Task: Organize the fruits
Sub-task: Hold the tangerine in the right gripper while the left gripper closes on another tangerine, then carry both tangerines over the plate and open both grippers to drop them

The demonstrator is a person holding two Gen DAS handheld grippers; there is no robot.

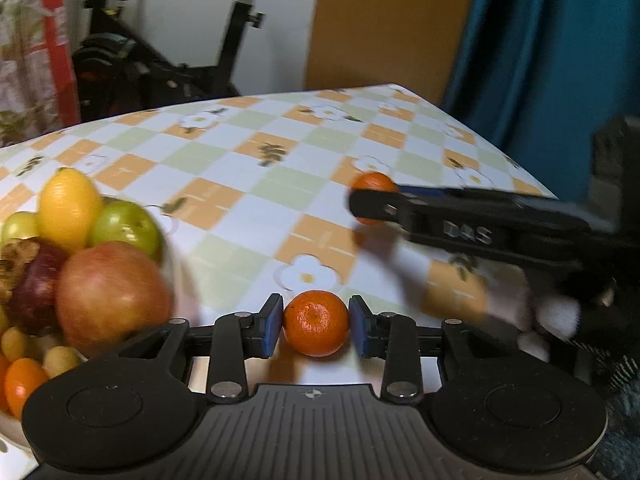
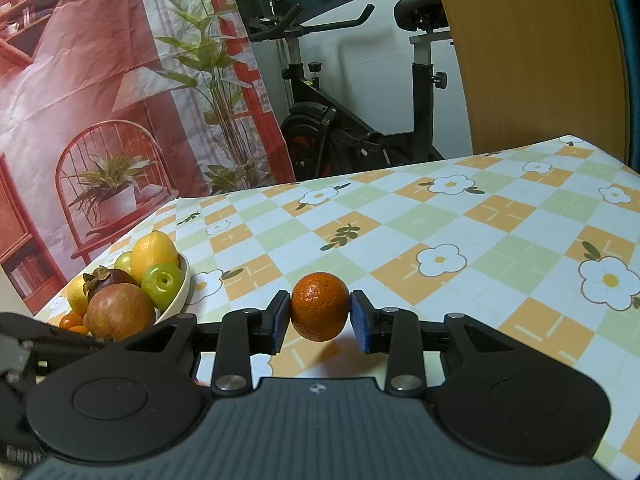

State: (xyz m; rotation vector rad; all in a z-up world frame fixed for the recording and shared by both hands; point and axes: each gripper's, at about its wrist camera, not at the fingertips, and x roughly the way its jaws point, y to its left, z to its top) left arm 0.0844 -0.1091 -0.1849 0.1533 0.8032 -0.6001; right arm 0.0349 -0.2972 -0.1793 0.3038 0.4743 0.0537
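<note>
My left gripper is shut on a small mandarin, held between its blue pads just above the tablecloth. My right gripper is shut on another mandarin, lifted a little off the table; this gripper and its mandarin also show at the right of the left wrist view. A white bowl at the left holds a lemon, a green apple, a red apple, a mangosteen and small orange fruits. In the left wrist view the bowl's red apple is close to my left fingers.
The table has a checkered flower-print cloth. An exercise bike stands behind the far edge. A printed backdrop hangs at the left, a wooden panel and a teal curtain at the right.
</note>
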